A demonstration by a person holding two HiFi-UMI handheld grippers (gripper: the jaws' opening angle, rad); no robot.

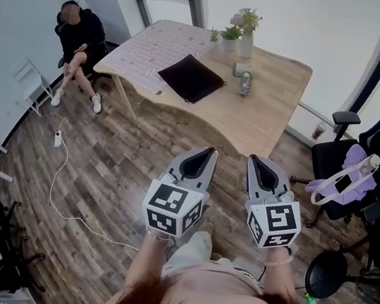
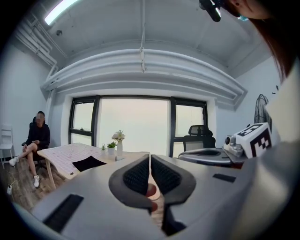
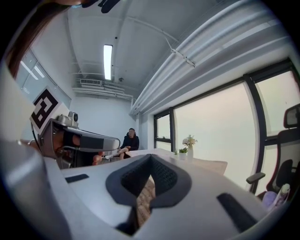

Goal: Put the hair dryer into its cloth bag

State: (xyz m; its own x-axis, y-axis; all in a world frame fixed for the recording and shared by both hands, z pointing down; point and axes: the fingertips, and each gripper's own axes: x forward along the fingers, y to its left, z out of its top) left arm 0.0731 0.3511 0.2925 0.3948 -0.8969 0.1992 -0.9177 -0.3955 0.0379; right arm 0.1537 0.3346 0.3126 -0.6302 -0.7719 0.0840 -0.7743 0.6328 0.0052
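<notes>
A flat black cloth bag (image 1: 191,77) lies on the light wooden table (image 1: 268,117) across the room. Beside it, near the vase, rests a small grey object (image 1: 244,82) that looks like the hair dryer. Both grippers are held side by side in the air, well short of the table. My left gripper (image 1: 209,151) is shut with nothing between its jaws, and so is my right gripper (image 1: 254,158). In the left gripper view the shut jaws (image 2: 150,157) point at the table and the bag (image 2: 89,163). In the right gripper view the jaws (image 3: 150,158) meet over wooden floor.
A person sits at the table's left end (image 1: 79,39). A white vase of flowers (image 1: 246,38) and a small plant (image 1: 229,40) stand at the table's far edge. A power strip with cable (image 1: 57,138) lies on the floor. Office chairs (image 1: 337,158) and a purple bag (image 1: 348,178) stand right.
</notes>
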